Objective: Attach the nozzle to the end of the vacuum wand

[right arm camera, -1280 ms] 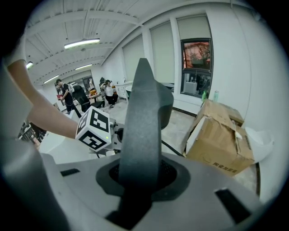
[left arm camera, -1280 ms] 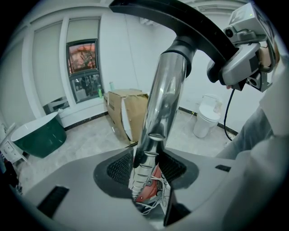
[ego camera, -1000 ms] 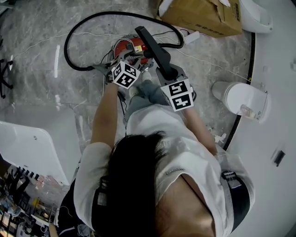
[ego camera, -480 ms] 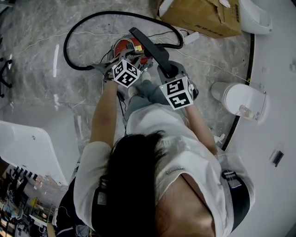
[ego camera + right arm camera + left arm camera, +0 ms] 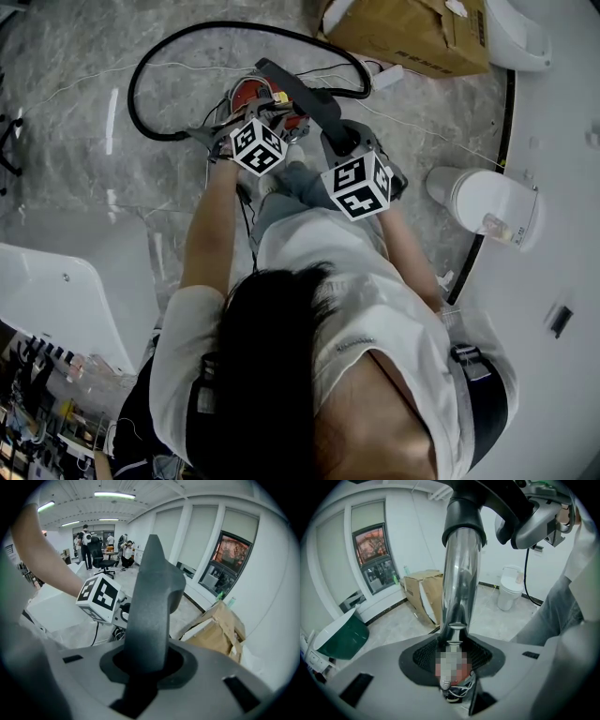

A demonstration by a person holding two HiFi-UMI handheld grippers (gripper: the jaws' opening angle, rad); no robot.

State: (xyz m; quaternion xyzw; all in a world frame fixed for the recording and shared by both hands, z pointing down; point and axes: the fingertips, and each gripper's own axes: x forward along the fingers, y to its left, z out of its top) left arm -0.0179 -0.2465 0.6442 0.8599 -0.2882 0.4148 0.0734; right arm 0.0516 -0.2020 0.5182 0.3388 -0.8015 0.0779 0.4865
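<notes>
nozzle [image 5: 305, 98] swung leftward, right gripper [image 5: 143, 665] clamping it, left gripper [image 5: 451, 651] on wand [image 5: 459, 573]

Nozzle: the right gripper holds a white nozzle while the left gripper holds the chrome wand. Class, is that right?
No. The nozzle in the right gripper is dark grey, not white, as the right gripper view shows. The left gripper does hold the chrome wand.

L hand-held gripper [image 5: 452, 652] clamps chrome vac wand [image 5: 460, 573]; box [image 5: 423, 595] behind.
</notes>
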